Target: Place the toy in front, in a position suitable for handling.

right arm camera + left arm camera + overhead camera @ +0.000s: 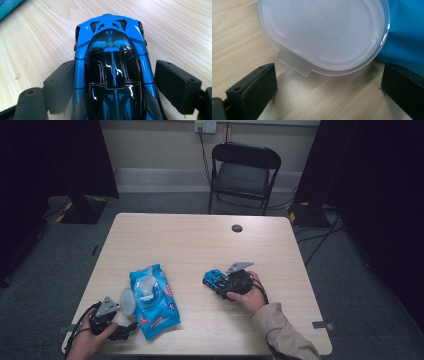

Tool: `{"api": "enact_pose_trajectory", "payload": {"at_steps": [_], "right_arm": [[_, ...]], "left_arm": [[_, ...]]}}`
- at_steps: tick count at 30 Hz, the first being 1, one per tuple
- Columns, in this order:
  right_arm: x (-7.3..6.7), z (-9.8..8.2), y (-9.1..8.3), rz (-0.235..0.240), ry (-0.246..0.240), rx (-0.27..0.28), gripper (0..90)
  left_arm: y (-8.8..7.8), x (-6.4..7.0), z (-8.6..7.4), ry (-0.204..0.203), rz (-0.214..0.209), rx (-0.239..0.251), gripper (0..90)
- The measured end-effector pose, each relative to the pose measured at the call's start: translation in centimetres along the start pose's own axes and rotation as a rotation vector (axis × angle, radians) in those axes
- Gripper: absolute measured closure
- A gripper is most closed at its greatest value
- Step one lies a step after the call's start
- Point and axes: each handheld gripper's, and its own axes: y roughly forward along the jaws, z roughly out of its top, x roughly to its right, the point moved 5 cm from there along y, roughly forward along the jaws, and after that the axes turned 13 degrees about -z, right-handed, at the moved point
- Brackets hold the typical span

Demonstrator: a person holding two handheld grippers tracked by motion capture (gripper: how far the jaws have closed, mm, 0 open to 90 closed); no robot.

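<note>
The glossy blue-and-black toy car [113, 72] sits between the jaws of the right gripper [220, 285]; the left jaw touches its flank, the right stands just off, so it's open around the car. At the table's 7 o'clock, the left gripper [125, 330] gapes wide, holding nothing, the translucent white plastic lid [324, 35] of the blue wet-wipes pack [152, 302] just ahead at its 12. Light wooden table [200, 240]; black folding chair [243, 172] beyond, grey floor.

Dim room, perhaps slight blur
</note>
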Motion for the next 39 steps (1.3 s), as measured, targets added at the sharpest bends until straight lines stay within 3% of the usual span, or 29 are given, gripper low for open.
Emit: {"api": "enact_pose_trajectory", "payload": {"at_steps": [14, 24, 32, 35, 39], "right_arm": [[0.0, -0.4, -0.4, 0.001, -0.017, 0.026, 17.4], [0.5, -0.3, -1.7, -0.004, -0.004, 0.054, 15.8], [0.9, -2.4, -3.6, -0.022, -0.009, 0.063, 14.9], [0.9, -3.8, -3.7, -0.016, 0.011, 0.052, 14.9], [0.6, -4.1, -3.5, -0.019, 0.01, 0.055, 14.9]], "left_arm": [[0.0, 0.0, 0.0, 0.0, 0.0, 0.0, 0.0], [0.0, 0.0, 0.0, -0.002, 0.001, 0.001, 0.0], [-0.1, 0.0, -0.1, -0.001, 0.002, -0.002, 0.0], [0.0, 0.1, -0.1, -0.002, 0.002, 0.0, 0.0], [-0.1, 0.0, 0.0, -0.001, 0.002, -0.001, 0.0]]}}
